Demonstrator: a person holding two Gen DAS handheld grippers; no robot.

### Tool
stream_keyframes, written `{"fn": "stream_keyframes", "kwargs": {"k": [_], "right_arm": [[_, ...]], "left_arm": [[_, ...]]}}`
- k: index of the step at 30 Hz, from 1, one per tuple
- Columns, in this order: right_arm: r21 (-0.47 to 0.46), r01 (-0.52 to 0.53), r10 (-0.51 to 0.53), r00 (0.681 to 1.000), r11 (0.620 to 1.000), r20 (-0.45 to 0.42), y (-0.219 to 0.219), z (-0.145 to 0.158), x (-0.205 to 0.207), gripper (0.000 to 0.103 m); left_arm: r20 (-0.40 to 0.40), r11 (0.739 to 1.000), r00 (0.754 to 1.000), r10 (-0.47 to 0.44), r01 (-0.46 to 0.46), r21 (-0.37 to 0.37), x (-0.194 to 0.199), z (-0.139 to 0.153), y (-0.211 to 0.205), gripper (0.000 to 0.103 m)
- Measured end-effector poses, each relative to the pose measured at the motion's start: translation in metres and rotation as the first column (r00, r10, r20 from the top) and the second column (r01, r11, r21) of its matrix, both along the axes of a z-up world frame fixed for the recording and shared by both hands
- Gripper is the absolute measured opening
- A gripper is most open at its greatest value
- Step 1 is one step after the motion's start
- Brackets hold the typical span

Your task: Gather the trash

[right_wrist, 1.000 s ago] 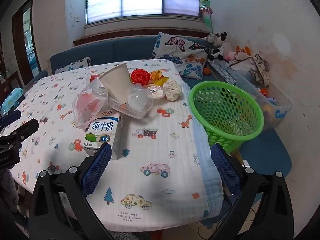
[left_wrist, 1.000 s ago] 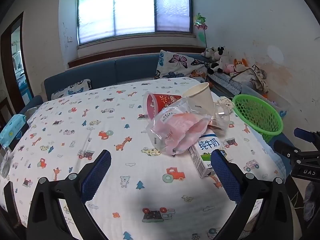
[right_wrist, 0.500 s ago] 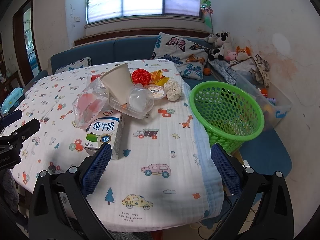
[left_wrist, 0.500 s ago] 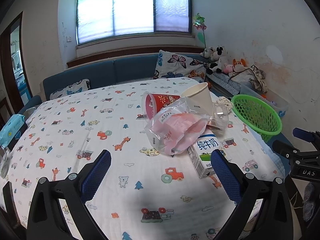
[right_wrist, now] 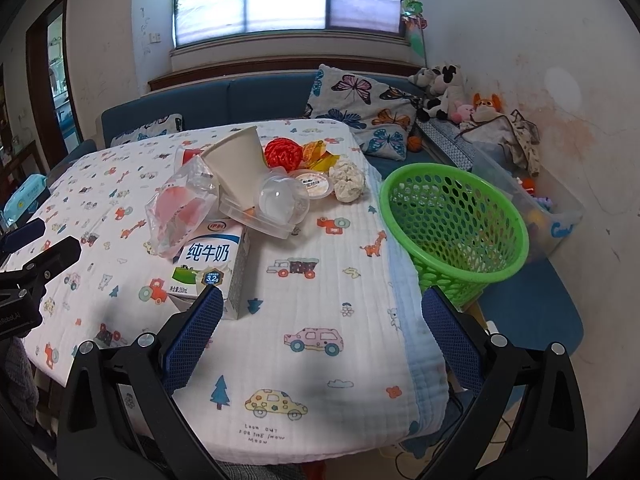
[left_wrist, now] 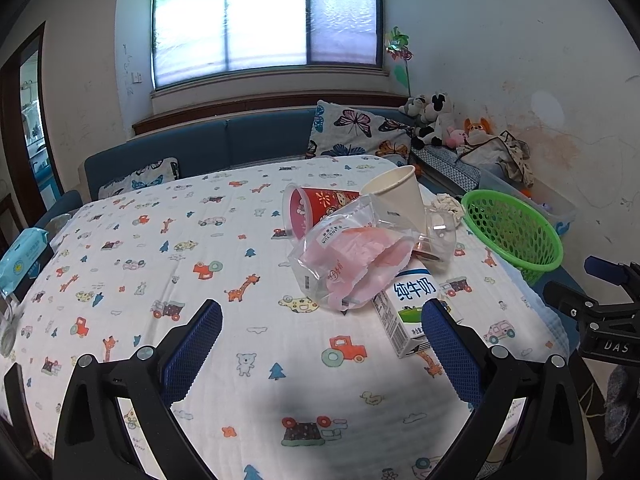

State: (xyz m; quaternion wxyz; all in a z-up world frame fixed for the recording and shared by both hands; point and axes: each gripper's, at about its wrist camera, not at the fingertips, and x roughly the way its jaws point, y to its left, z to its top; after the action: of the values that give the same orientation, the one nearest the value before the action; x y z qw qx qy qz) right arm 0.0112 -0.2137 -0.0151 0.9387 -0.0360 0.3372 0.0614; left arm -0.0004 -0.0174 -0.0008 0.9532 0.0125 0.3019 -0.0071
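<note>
A pile of trash lies on the printed tablecloth (left_wrist: 160, 264): a milk carton (left_wrist: 412, 312) (right_wrist: 212, 260), a clear bag with pink inside (left_wrist: 352, 264) (right_wrist: 176, 212), a white paper cup (left_wrist: 398, 196) (right_wrist: 236, 164), a red cup (left_wrist: 316, 208), clear plastic lids (right_wrist: 280, 200), a red ball (right_wrist: 283, 153) and a crumpled tissue (right_wrist: 349, 179). A green mesh basket (left_wrist: 512, 232) (right_wrist: 452, 232) stands just off the table's right edge. My left gripper (left_wrist: 320, 344) is open and empty, in front of the pile. My right gripper (right_wrist: 320, 336) is open and empty, above the table's near right corner.
A blue wet-wipes pack (left_wrist: 24, 256) lies at the table's left edge. A blue sofa with butterfly cushions (right_wrist: 360, 108) runs behind the table. Soft toys (right_wrist: 444, 92) and a clear storage box (right_wrist: 540, 204) sit by the right wall.
Both views have shifted only slightly; the left gripper has drifted back a little from the pile. Nothing on the table has moved.
</note>
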Motion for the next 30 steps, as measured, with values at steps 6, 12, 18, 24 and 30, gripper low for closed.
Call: {"fn": "stream_keyframes", "kwargs": {"k": [6, 12, 18, 24, 30], "right_arm": [[0.000, 0.000, 0.000, 1.000, 1.000, -0.001, 0.001, 0.000, 0.001, 0.099], [0.000, -0.001, 0.001, 1.000, 1.000, -0.001, 0.000, -0.001, 0.002, 0.099], [0.001, -0.005, 0.005, 1.000, 1.000, -0.004, 0.002, -0.003, 0.004, 0.099], [0.002, -0.009, 0.009, 1.000, 1.000, -0.009, 0.003, -0.005, 0.007, 0.099], [0.007, -0.016, 0.016, 1.000, 1.000, -0.010, 0.005, -0.008, 0.012, 0.099]], "left_arm": [[0.001, 1.000, 1.000, 0.000, 0.000, 0.000, -0.001, 0.000, 0.002, 0.097], [-0.003, 1.000, 1.000, -0.002, 0.002, -0.006, 0.000, 0.000, 0.003, 0.097], [-0.005, 1.000, 1.000, -0.001, 0.001, -0.004, 0.001, -0.001, 0.002, 0.097], [-0.012, 1.000, 1.000, -0.004, 0.004, -0.005, 0.008, -0.003, 0.005, 0.097], [-0.022, 1.000, 1.000, -0.010, 0.010, -0.001, 0.016, -0.005, 0.009, 0.097]]}}
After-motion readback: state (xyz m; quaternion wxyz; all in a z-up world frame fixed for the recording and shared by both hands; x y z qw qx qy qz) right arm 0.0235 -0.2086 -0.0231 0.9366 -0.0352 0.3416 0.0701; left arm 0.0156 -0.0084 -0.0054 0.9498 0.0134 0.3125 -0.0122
